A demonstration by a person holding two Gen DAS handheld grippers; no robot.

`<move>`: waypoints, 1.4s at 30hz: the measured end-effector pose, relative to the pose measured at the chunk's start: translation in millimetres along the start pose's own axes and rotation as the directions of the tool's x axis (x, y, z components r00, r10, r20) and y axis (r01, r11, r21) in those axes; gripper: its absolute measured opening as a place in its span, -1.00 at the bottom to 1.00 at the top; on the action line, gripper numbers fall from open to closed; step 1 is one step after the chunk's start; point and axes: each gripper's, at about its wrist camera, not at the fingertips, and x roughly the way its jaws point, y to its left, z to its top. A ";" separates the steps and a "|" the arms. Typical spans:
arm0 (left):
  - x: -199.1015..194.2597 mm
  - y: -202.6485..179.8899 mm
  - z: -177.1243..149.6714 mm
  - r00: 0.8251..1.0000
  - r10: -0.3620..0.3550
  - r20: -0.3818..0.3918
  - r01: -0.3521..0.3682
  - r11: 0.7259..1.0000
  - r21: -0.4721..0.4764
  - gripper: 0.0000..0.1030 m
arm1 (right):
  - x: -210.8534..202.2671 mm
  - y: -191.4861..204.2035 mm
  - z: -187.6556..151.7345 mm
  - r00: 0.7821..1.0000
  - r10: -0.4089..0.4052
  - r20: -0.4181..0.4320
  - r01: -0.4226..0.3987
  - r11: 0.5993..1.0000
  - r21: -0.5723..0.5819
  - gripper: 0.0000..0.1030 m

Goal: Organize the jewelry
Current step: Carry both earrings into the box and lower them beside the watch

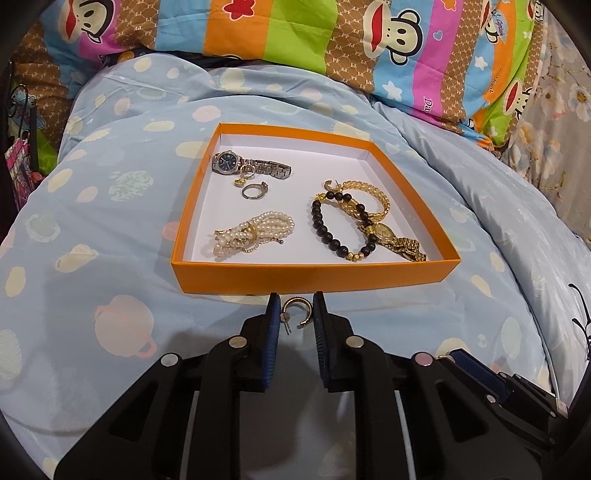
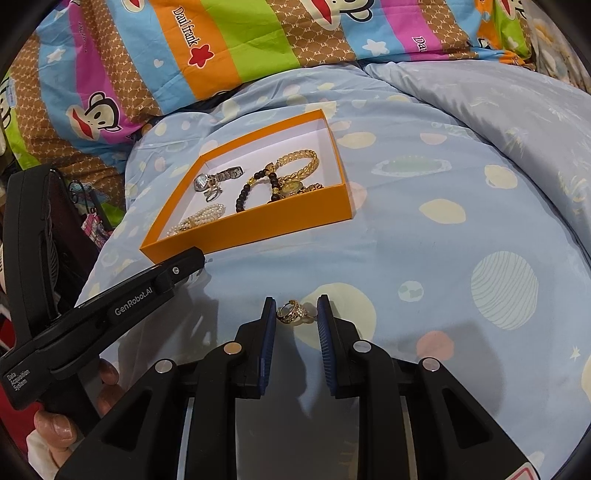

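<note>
Two hand-held grippers work over a pale blue quilt [image 1: 443, 229] printed with pastel ovals, with a striped cartoon-monkey pillow [image 1: 280, 33] behind it. An orange tray [image 1: 314, 275] with a white floor rests on the quilt and holds the sorted jewelry.

Left wrist view: the left gripper [image 1: 295, 314] sits just in front of the tray's near wall, its blue pads drawn in on a gold hoop earring [image 1: 297, 312]; the hoop spans the narrow gap, and both pads appear to touch it. Inside the tray, a silver watch [image 1: 236, 164] with a dark dial lies at the far left, a silver ring [image 1: 252, 192] lies just in front of it, and a pearl bracelet [image 1: 251, 234] lies at the near left. On the right side a black bead bracelet [image 1: 332, 229], a gold chain bracelet [image 1: 369, 195] and a gold watch [image 1: 395, 240] overlap one another.

Right wrist view: the right gripper [image 2: 297, 314] is well apart from the tray, on the quilt to its right. A gold ring [image 2: 293, 314] set with small clear stones lies between its blue pads; whether the pads press on the ring cannot be told. At the lower left a person's fingers [image 2: 55, 424] hold the left gripper, whose tip ends just beside the tray's near corner.
</note>
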 end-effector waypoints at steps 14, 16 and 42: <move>-43.1 11.7 -5.7 0.997 -0.011 0.074 0.010 1.000 0.009 -0.67 | -15.1 5.1 2.6 0.998 -0.008 0.064 0.010 1.000 -0.027 -0.58; -50.9 13.5 3.2 0.995 -0.005 0.098 0.003 1.000 0.020 -0.67 | -17.6 6.9 8.3 0.997 -0.016 0.081 0.019 0.999 -0.037 -0.58; 26.7 13.7 101.1 0.979 0.069 0.194 -0.075 0.997 0.027 -0.66 | 51.2 36.3 127.7 0.978 0.006 0.207 0.019 0.993 -0.118 -0.58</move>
